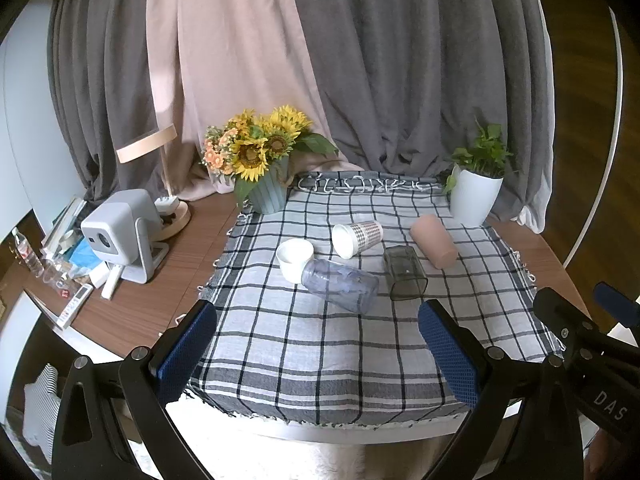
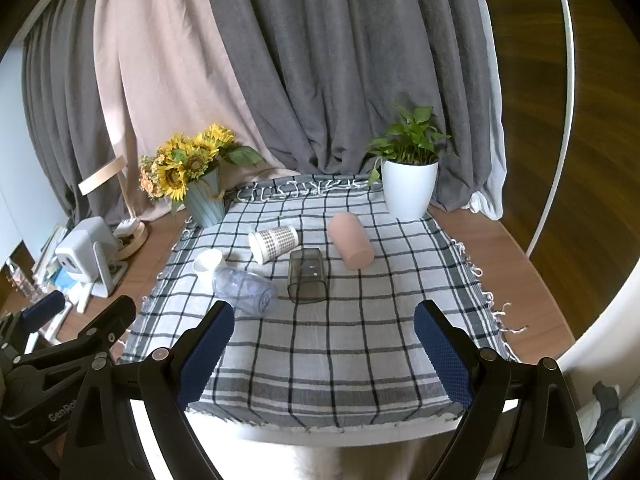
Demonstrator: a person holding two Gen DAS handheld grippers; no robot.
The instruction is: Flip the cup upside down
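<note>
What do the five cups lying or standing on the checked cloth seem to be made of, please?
Checked-pattern cup: likely paper, matte, white inside.
Blue cup: clear tinted plastic, probably; the cloth shows through.
Grey cup: smoky see-through plastic, squarish.
Pink cup: opaque, matte; plastic or silicone, unclear.
White cup: opaque and smooth, ceramic or plastic.

Right gripper [image 2: 324,344] jaws wide apart at six o'clock, checked grey cloth [image 2: 320,344], smoky square plastic cup [image 2: 306,276] lying centre, pink cylindrical cup [image 2: 351,240] at one o'clock, bluish clear tumbler [image 2: 245,288] at nine o'clock
</note>
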